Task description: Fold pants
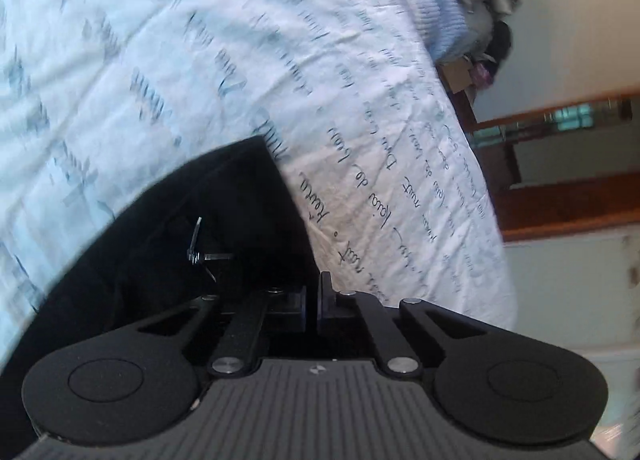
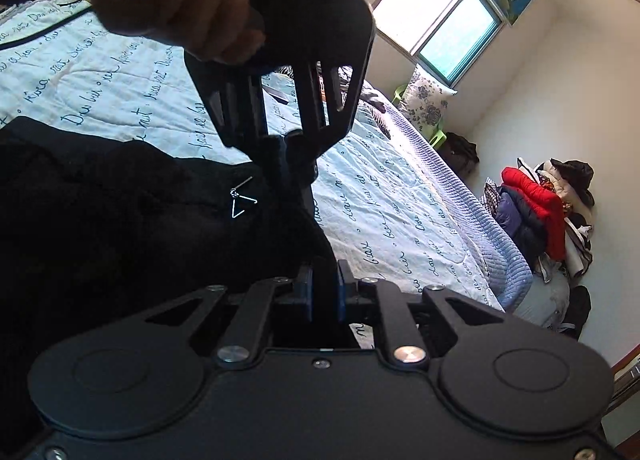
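Black pants (image 1: 160,240) lie on a pale quilt printed with handwriting (image 1: 360,100). A clear plastic tag fastener (image 1: 200,248) sticks out of the fabric. My left gripper (image 1: 314,288) sits at the pants' right edge, jaws together with dark cloth pinched between them. The right wrist view shows the same pants (image 2: 120,220) bunched at the left, and black fabric runs up between the blue pads (image 2: 306,292) of my right gripper (image 2: 324,280), which is shut on it. Just beyond, a hand (image 2: 180,0) holds the left gripper (image 2: 286,176) tip-down on the pants beside the tag (image 2: 242,200).
The quilt (image 2: 400,200) covers a bed running to a floral pillow (image 2: 428,100) under a window (image 2: 440,8). A pile of clothes (image 2: 540,204) is heaped past the bed's right edge. Wooden furniture (image 1: 560,200) stands beside the bed.
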Motion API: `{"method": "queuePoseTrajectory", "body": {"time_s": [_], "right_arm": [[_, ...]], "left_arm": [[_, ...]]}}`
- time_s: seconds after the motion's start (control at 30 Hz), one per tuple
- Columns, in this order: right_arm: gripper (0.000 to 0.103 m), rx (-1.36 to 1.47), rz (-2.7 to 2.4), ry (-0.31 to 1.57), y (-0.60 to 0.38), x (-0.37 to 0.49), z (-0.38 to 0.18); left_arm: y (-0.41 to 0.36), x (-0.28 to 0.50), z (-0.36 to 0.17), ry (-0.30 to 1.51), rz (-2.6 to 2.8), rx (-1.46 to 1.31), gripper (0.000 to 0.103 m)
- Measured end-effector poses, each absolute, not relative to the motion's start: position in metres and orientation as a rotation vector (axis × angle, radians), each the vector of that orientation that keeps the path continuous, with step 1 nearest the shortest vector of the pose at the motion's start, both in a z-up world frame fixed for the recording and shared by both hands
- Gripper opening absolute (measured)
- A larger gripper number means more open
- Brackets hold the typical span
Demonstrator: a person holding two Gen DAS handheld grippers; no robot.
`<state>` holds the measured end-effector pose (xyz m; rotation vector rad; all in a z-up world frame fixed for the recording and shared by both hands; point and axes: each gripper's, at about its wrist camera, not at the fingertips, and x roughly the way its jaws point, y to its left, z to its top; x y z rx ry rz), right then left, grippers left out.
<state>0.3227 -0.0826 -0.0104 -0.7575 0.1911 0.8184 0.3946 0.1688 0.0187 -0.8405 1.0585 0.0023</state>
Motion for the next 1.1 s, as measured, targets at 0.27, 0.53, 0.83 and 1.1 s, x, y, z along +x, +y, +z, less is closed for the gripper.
{"method": "queuePoseTrajectory", "body": {"time_s": [0.27, 0.53, 0.83, 1.1], "right_arm": [[0.011, -0.763, 0.8, 0.186, -0.083, 0.302, -0.001], [0.011, -0.8, 0.827, 0.133, -0.082, 0.226, 0.016], [0.011, -0.843, 0.887, 0.162, -0.076, 0.155, 0.003], [0.012, -0.866, 0.939, 0.226, -0.061, 0.119, -0.018]], "left_arm": [[0.154, 0.361, 0.043, 0.964, -0.05, -0.64, 0.003], [0.146, 0.279, 0.067, 0.874, -0.131, -0.511, 0.004], [0.159, 0.189, 0.042, 0.872, -0.114, -0.533, 0.004], [0.171, 0.151, 0.014, 0.905, -0.077, -0.56, 0.003]]}}
